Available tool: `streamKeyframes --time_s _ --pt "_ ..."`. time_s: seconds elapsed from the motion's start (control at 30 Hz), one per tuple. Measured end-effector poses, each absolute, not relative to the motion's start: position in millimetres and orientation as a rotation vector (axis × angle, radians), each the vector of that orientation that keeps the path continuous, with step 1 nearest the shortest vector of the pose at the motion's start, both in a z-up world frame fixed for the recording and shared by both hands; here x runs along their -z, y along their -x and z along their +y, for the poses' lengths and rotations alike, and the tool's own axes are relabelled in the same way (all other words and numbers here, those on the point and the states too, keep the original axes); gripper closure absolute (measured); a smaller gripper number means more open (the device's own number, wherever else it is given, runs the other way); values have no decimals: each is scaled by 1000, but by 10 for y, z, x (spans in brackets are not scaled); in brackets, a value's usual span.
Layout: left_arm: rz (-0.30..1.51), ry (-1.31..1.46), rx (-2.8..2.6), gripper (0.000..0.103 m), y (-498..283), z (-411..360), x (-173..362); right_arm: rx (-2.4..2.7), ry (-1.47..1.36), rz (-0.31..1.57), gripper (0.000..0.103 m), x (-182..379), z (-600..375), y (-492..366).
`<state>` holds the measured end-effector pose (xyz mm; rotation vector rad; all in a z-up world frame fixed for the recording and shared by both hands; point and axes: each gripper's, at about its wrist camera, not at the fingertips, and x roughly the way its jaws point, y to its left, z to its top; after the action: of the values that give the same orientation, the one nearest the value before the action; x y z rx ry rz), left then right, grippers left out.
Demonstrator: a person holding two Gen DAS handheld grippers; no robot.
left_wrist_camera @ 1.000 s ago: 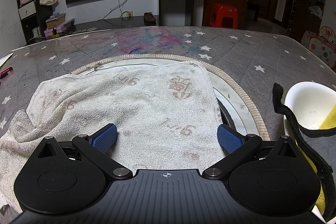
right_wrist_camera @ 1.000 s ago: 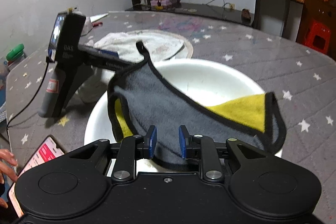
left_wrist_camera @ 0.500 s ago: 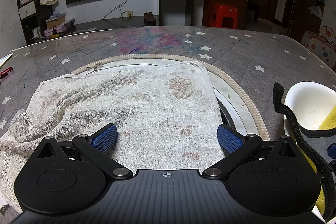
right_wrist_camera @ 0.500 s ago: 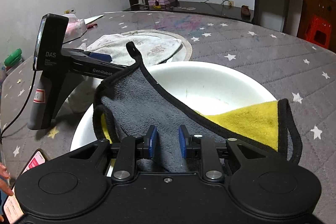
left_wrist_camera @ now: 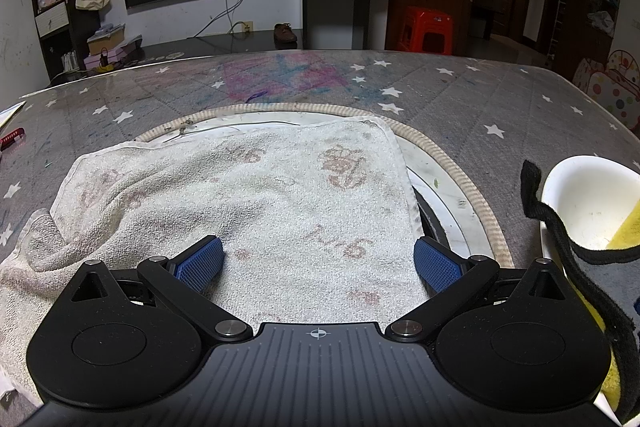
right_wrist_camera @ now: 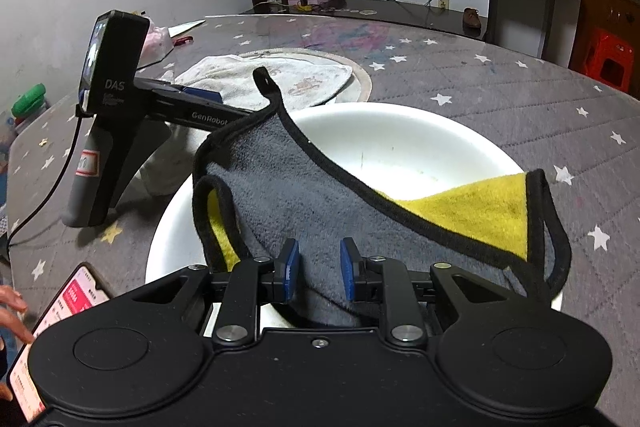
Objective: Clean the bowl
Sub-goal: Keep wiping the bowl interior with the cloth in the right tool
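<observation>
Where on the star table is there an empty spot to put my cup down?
The far side of the star table, beyond the white towel and the round mat, is bare. So is the stretch to the right of the white bowl. It is crowded near the front: the bowl with the grey and yellow cloth, the left tool and a phone.

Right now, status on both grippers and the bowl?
Left gripper open, idle over white towel. Right gripper shut on grey-yellow cloth, draped over white bowl. Nothing blocking the bowl; left tool stands beside its rim.
</observation>
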<state>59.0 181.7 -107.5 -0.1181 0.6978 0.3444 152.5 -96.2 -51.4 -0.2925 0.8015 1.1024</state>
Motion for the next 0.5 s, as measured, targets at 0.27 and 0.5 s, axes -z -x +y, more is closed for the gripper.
streamKeyframes --time_s 0.27,0.5 --pt "698 118 -344 0 -586 1821 1074 -1080 310 795 79 514 -1016 -1542" --pt "698 118 -344 0 -589 1819 1075 -1057 312 776 79 528 -965 -1616"
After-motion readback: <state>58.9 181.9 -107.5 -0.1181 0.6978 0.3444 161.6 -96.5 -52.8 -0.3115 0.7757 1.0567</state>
